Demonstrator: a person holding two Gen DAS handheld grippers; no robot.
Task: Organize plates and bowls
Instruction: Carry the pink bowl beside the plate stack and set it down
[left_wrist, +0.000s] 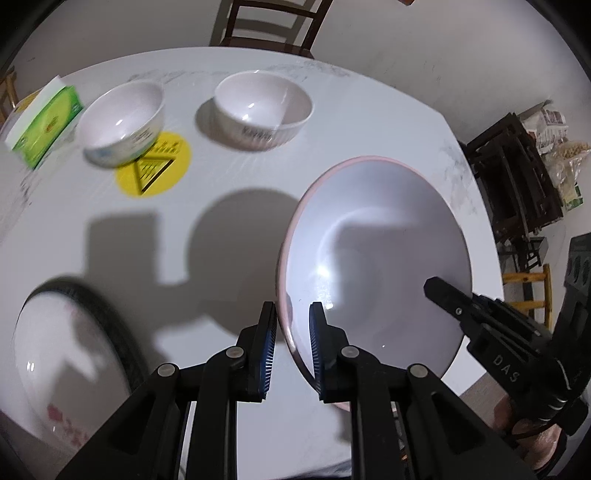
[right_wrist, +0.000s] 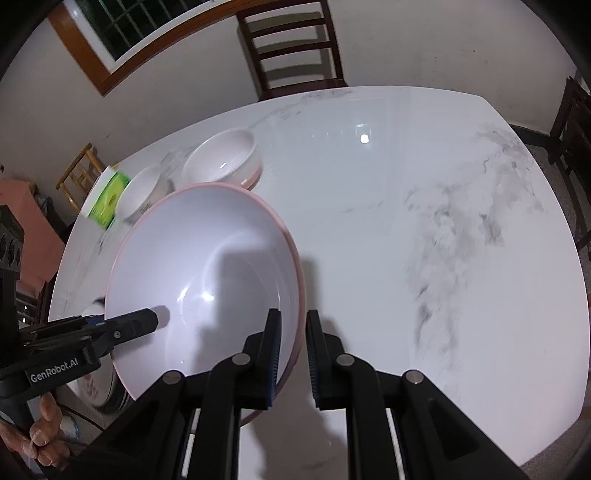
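- Left tool (left_wrist: 292, 347) is clenched on the near-left rim of a large pink-rimmed bowl (left_wrist: 376, 258), with 1 pad inside the rim and 1 outside.
- Right tool (right_wrist: 291, 354) is clenched on the opposite rim of the same bowl, which hangs above the surface between the 2 tools, tilted, and casts a round shadow below.
- White marbled surface (right_wrist: 424, 229) with grey veining to the right carries 2 small white bowls (left_wrist: 123, 123) (left_wrist: 264, 110) at its far side, standing apart.
- One small bowl sits partly on a yellow round sticker (left_wrist: 155, 166); a green box (left_wrist: 46, 125) lies just beside it at the left edge.
- At the near left rests a dark-rimmed plate (left_wrist: 62, 354) with red markings.
- Behind the surface stands a dark wooden chair (right_wrist: 295, 48) against a pale wall, with a wood-framed window (right_wrist: 122, 33) up left.
- Dark stacked furniture (left_wrist: 517, 177) with bags on it stands off to the right.
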